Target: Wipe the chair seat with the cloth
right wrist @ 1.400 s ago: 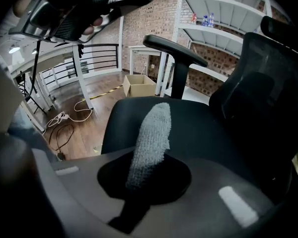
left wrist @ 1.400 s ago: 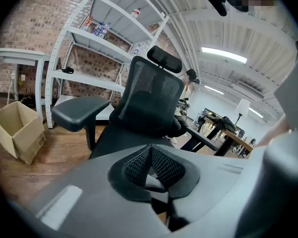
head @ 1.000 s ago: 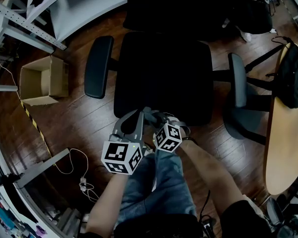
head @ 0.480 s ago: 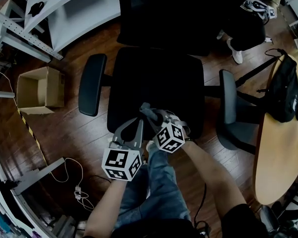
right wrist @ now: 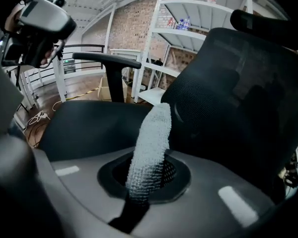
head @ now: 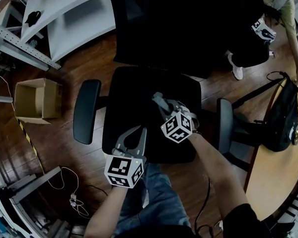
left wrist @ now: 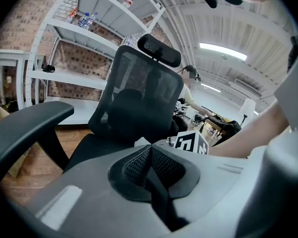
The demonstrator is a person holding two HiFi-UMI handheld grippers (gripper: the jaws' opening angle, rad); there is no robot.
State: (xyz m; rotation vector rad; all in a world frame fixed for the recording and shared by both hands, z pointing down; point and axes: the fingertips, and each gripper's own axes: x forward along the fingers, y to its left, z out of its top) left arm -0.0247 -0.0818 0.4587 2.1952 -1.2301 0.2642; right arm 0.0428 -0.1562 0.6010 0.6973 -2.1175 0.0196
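Cloth (right wrist: 150, 150) is held clamped by the right gripper (head: 159, 100) above the chair seat (head: 131, 90); the left gripper (head: 138, 133) is pressed closed, empty. Wiping is judged barely started.

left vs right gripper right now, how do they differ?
The right gripper is shut on the cloth; the left gripper is shut on nothing, jaws together. The right gripper reaches over the middle of the chair seat; the left gripper sits nearer the seat's front edge. Both point toward the backrest.
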